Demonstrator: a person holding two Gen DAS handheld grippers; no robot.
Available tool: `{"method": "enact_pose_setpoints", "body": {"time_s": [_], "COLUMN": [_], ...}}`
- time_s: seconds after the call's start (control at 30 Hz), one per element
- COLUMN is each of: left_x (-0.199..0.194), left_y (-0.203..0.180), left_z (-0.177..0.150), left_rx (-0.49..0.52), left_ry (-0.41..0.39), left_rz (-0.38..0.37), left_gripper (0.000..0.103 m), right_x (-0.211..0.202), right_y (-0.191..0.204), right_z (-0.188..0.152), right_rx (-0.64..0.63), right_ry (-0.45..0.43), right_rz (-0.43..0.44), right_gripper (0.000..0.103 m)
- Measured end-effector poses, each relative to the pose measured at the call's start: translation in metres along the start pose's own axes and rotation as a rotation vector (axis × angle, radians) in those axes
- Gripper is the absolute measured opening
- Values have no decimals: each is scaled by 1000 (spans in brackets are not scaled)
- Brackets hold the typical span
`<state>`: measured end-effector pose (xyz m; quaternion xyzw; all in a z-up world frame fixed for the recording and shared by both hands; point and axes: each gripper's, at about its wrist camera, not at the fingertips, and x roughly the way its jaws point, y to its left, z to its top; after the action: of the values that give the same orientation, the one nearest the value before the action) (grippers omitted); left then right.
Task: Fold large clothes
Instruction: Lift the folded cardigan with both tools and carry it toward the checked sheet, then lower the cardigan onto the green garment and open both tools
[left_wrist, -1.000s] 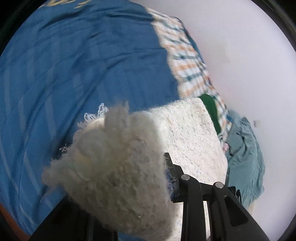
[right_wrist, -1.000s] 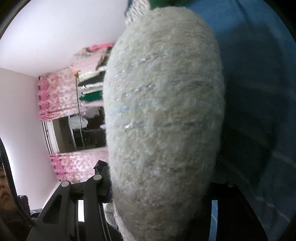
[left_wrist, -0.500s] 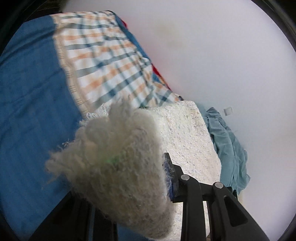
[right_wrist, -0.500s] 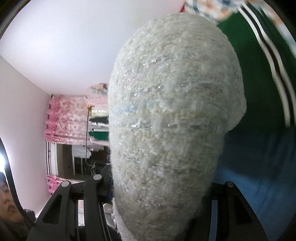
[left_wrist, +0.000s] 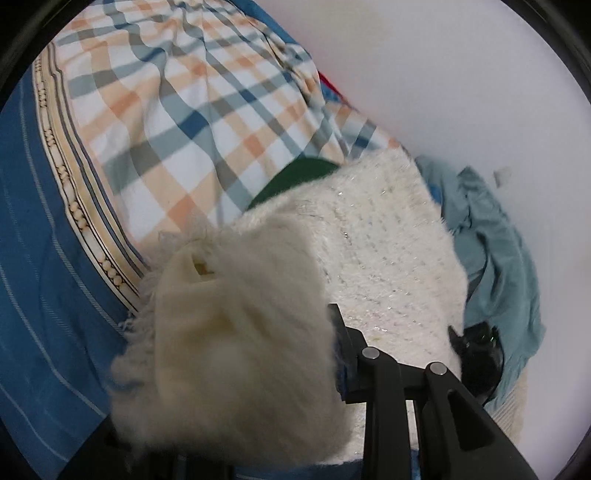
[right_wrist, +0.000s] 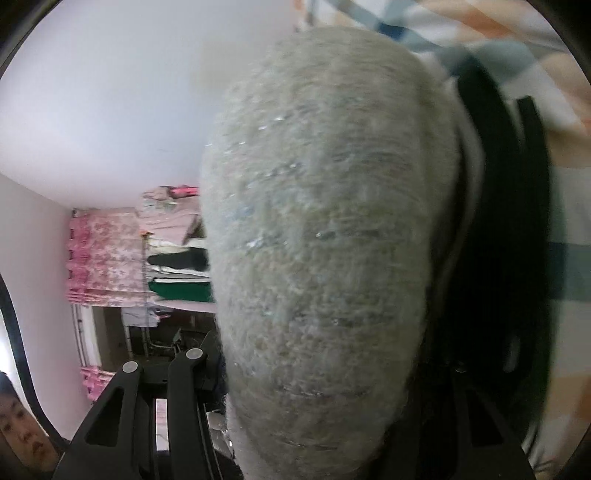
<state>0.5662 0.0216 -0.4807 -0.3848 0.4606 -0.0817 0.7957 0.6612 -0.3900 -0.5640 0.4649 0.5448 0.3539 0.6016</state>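
**Operator:** White walls enclose a bed with a blue striped sheet. Report the bedding.

**Inspector:** A checked quilt in orange, blue and white covers the far part of the bed. A teal garment lies crumpled at the right, against the wall. A dark green garment shows just beyond the task item.

**Operator:** Locate the task item.

**Inspector:** The cream fluffy garment, folded into a thick bundle, is suspended above the bed, spanning both tools.

**Operator:** State of the left hand-held gripper?

**Inspector:** Clenched on a bunched end of the cream fluffy garment; the pile hides the left finger.

**Operator:** State of the right hand-held gripper?

**Inspector:** Clamped on the thick rolled edge, which fills its view between the fingers. At the left of that view, pink floral curtains and a rack of stacked clothes stand far across the room.
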Motion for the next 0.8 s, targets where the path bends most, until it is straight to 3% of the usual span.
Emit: {"method": "enact_pose_setpoints", "body": {"time_s": [0.13,0.2,0.37,0.43,0.53,0.57,0.6,0.63,0.73,0.8], "left_x": [-1,-4,-12,-18,-28,-33,-36,-43,-60,-76], "left_y": [-10,-18,-50,-60,-75,-80,-83,-90,-104,-111], "left_z": [1,2,-2,-9,-22,-27,-30,-36,-45,-49], "left_rx": [68,102,280,342,434,464,489,524,590,611], "left_ry": [28,50,49,44,36,31,23,8,-15,-38], "left_rz": [56,93,307,370,488,518,543,569,608,605], "left_gripper": [31,33,52,54,72,83,88,88,99,101], "right_x": [1,-4,-20,-18,-10,-5,3,-8,0,-7], "right_y": [0,7,61,85,106,113,120,102,113,109], "right_z": [-4,-8,-23,-37,-63,-74,-87,-103,-147,-174], "right_rx": [8,7,-110,-153,-161,-164,-164,-166,-168,-173], "right_ry": [13,-1,-105,-146,-197,-210,-213,-212,-225,-255], "right_rz": [-75,-182,-594,-777,-1002,-1051,-1097,-1126,-1188,-1226], "right_gripper": [63,78,84,88,89,89,89,89,89,89]}}
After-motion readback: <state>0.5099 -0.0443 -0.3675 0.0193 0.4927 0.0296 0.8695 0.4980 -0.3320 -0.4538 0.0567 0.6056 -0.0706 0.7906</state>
